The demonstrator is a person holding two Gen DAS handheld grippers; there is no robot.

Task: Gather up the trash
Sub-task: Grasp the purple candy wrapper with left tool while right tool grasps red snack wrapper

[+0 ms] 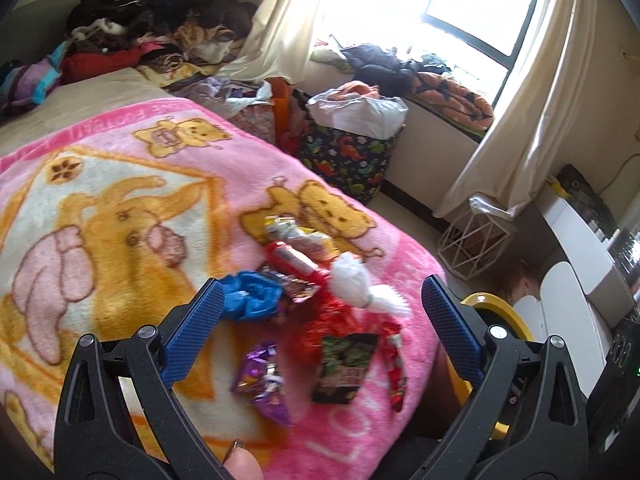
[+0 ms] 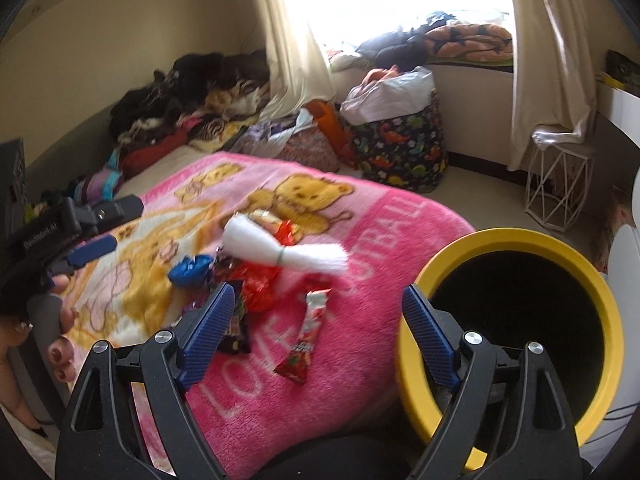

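Several pieces of trash lie in a heap on the pink blanket (image 1: 100,168): a blue crumpled wrapper (image 1: 250,294), a white tied plastic bundle (image 1: 360,284), a red wrapper (image 1: 328,324), a purple wrapper (image 1: 264,380), a dark snack packet (image 1: 344,364) and a red stick packet (image 2: 306,340). My left gripper (image 1: 320,312) is open and empty, just above the heap. My right gripper (image 2: 316,312) is open and empty near the stick packet, beside a yellow-rimmed bin (image 2: 516,320). The left gripper also shows in the right wrist view (image 2: 92,232).
A pile of clothes (image 1: 152,20) lies at the far end of the bed. A dinosaur-print hamper (image 1: 348,156) with a white bag stands by the window. A white wire stand (image 2: 556,184) sits on the floor. A white desk (image 1: 580,240) is at the right.
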